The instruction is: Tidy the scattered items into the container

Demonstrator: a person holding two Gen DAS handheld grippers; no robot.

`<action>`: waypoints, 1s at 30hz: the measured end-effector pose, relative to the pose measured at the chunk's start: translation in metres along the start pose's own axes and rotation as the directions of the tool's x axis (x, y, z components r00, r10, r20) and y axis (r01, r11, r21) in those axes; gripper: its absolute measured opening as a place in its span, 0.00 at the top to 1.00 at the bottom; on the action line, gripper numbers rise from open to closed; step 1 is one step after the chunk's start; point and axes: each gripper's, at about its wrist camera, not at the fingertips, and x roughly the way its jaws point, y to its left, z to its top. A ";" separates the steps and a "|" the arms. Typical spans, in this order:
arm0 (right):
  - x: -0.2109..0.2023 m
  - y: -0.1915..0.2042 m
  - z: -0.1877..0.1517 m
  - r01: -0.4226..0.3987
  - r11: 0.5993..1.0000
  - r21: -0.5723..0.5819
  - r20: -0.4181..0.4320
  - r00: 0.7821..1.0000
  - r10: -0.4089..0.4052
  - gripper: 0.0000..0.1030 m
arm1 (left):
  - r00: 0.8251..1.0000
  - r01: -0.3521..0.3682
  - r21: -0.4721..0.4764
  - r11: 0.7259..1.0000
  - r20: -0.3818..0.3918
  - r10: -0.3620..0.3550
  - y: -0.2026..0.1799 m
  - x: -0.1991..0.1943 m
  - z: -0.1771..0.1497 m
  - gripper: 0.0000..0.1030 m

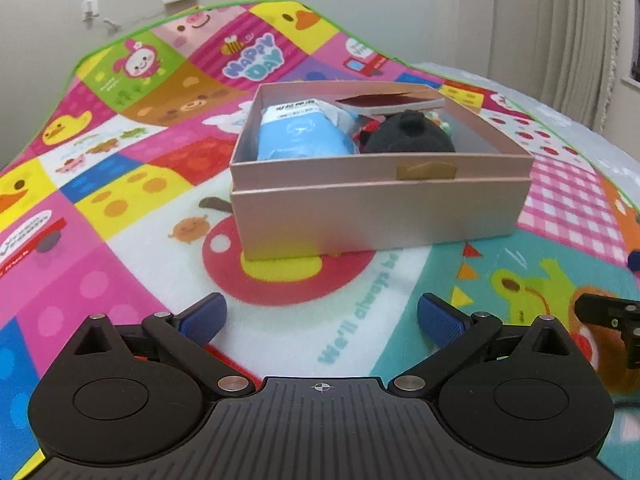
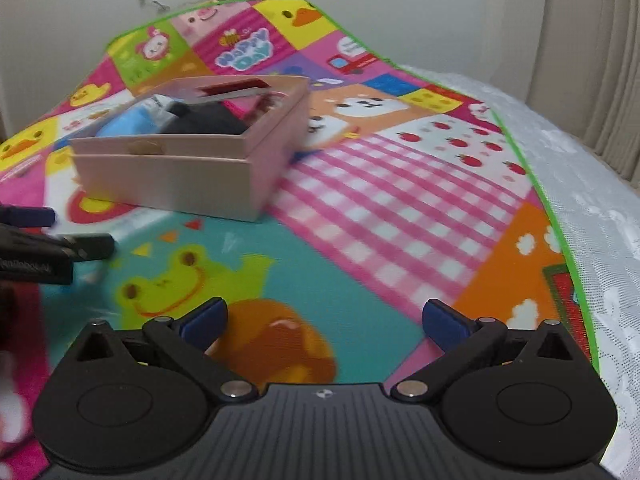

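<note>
Box (image 1: 380, 216) lies beyond both open, empty jaws

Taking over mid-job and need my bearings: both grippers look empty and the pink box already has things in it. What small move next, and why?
Probably pan both cameras around to look for leftovers. The left gripper and right gripper are open and empty, the pink box already holds a blue pack and a black item, and no loose item shows on the mat.
</note>
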 end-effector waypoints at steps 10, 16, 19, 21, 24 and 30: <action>0.001 -0.003 -0.014 -0.034 0.999 -0.024 0.082 0.996 0.036 0.00 | 1.000 0.002 -0.015 1.000 0.014 -0.001 0.000 0.014 0.005 0.00; 0.002 -0.012 -0.016 -0.079 0.997 0.025 0.089 0.993 0.076 0.00 | 1.000 -0.007 -0.005 1.000 0.021 0.007 -0.002 0.012 0.002 0.00; 0.002 -0.009 -0.016 -0.069 0.998 0.015 0.087 0.994 0.067 0.00 | 1.000 -0.001 -0.012 1.000 0.020 0.002 -0.001 0.011 0.001 0.00; 0.002 -0.010 -0.015 -0.071 0.997 0.019 0.087 0.994 0.070 0.00 | 1.000 -0.004 -0.009 1.000 0.023 0.005 -0.001 0.011 0.003 0.00; 0.002 -0.009 -0.015 -0.072 0.997 0.020 0.088 0.994 0.070 0.00 | 1.000 -0.001 -0.013 1.000 0.021 0.001 0.000 0.012 0.004 0.00; 0.002 -0.009 -0.015 -0.071 0.997 0.019 0.088 0.994 0.069 0.00 | 1.000 0.001 -0.015 1.000 0.020 0.000 0.001 0.013 0.003 0.00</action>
